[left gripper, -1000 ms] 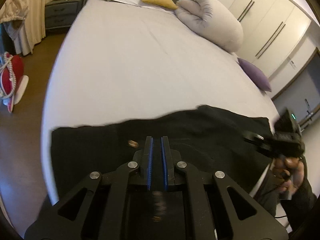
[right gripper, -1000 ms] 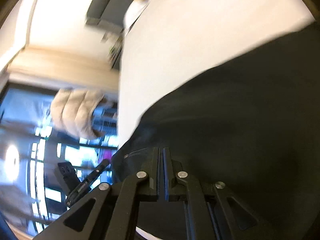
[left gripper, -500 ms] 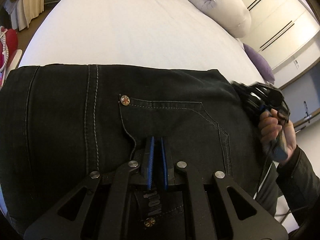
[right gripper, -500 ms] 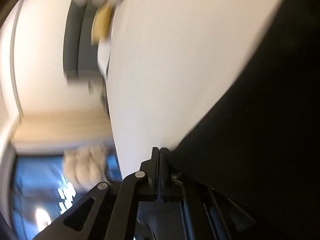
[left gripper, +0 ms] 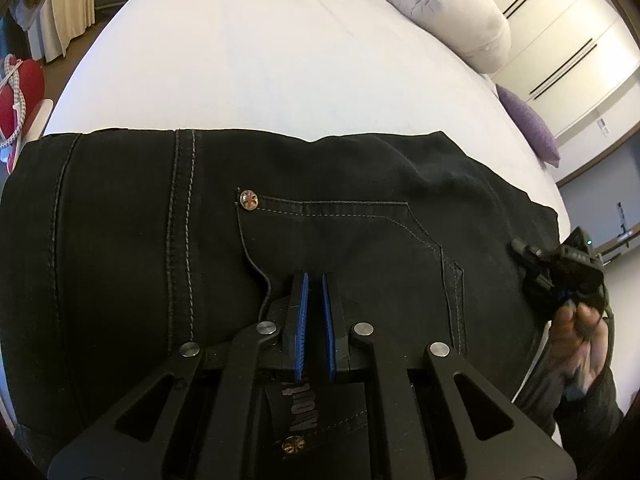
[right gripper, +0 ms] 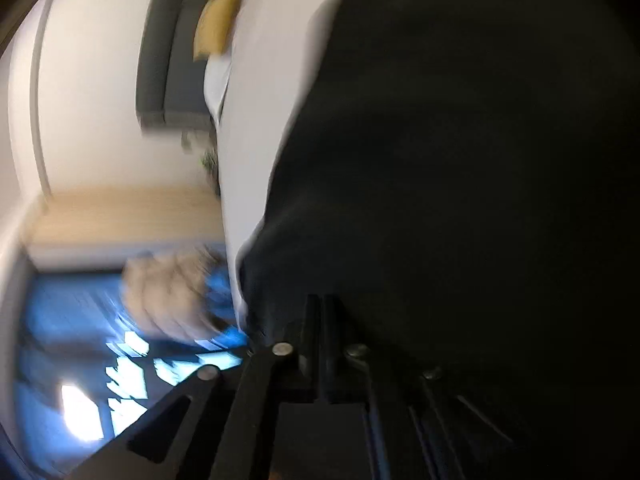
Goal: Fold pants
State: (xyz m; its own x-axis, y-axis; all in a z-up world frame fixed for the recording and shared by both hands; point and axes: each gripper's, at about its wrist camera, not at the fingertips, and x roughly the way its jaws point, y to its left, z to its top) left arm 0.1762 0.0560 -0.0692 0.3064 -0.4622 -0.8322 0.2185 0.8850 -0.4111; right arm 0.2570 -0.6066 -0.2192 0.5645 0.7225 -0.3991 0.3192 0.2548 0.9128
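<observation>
A: Black denim pants [left gripper: 280,208] with grey topstitching lie spread across the near edge of the white-sheeted bed [left gripper: 280,60], seat side up; a rear pocket [left gripper: 352,248] with a metal rivet [left gripper: 248,199] faces the left wrist camera.

B: And the left gripper [left gripper: 314,292]?

A: It sits low over the waistband area, its blue-padded fingers [left gripper: 303,320] standing slightly apart with a narrow gap between them. No cloth shows in that gap, so it seems to hold nothing.

B: The right gripper [right gripper: 320,320]?

A: Seen from the left camera it is at the cloth's right edge, held by the person's hand [left gripper: 580,340]. Its own view is badly blurred. The fingers look nearly together against the dark fabric, but I cannot tell whether they pinch it.

B: How far along is the folding?

A: Hard to say. The visible part lies flat in one smooth layer, with only light rumples toward the right. The legs are out of view, so any fold already made cannot be confirmed. I judge the garment laid out and smoothed, with most of the folding still to come.
</observation>
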